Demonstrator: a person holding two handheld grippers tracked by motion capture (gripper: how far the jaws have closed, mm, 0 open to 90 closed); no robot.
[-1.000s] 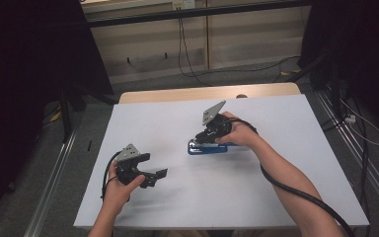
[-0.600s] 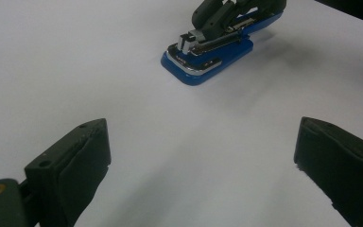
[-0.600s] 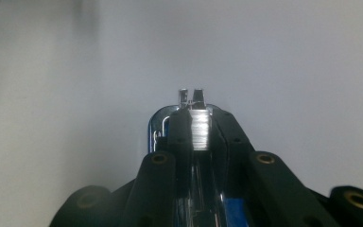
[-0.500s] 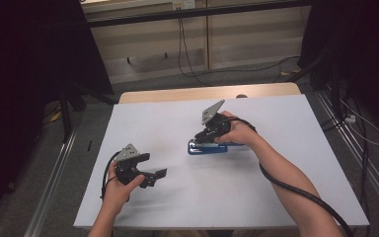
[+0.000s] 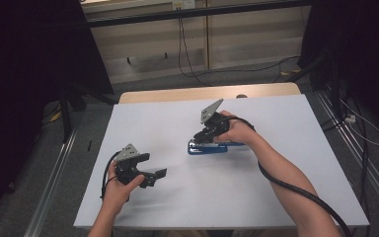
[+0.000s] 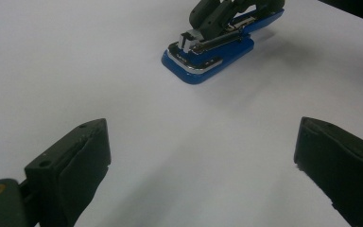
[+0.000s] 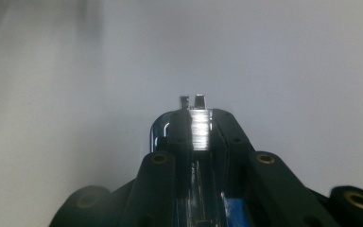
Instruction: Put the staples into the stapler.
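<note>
Clamping the blue stapler (image 5: 208,147) near the counter's (image 5: 286,197) middle, the right gripper (image 5: 208,134) has its grasp made; lifting or moving it remains. Near the front left corner, the left gripper (image 5: 154,177) hangs released.

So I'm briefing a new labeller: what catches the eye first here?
The blue stapler near the middle of the white table, with the right gripper shut on its metal top. Next, the left gripper, jaws wide open over bare table at the near left, pointing toward the stapler.

No visible change, nothing moved between frames
</note>
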